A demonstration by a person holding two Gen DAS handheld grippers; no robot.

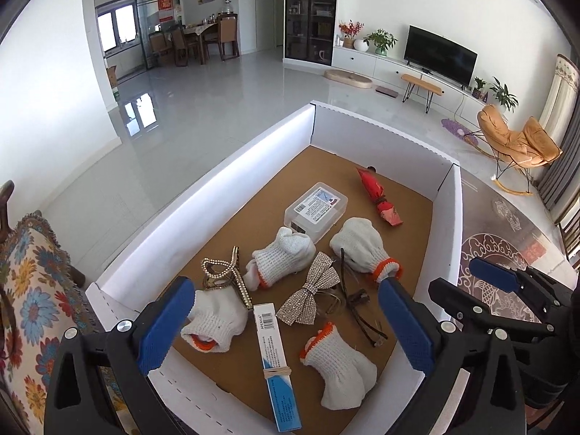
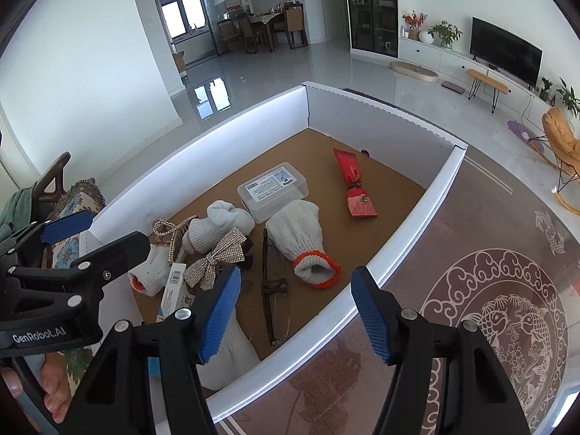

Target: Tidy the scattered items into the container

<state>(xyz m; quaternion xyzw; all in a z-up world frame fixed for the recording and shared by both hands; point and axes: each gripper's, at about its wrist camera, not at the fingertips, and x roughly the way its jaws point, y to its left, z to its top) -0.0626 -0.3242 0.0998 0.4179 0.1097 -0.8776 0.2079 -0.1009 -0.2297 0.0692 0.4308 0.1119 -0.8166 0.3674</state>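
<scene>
Hovering over the near edge of the white box [image 1: 232,166], my left jaws [image 1: 286,322] stand wide with nothing gripped; below them lie rolled gloves [image 1: 214,322], a rhinestone bow [image 1: 311,290], a slim blue carton [image 1: 275,366] and glasses [image 1: 359,311]. From my right wrist, my right jaws [image 2: 295,315] gape empty over the box's right wall [image 2: 409,235], a red pouch [image 2: 353,185] and clear case [image 2: 272,190] toward its far edge.

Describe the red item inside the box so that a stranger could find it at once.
Look in the white box with the brown floor. At its far end, beyond the clear plastic case, the red pouch lies alone. It is the only all-red, long thing there, tied with a dark cord; the gloves nearby are white with orange cuffs.
</scene>
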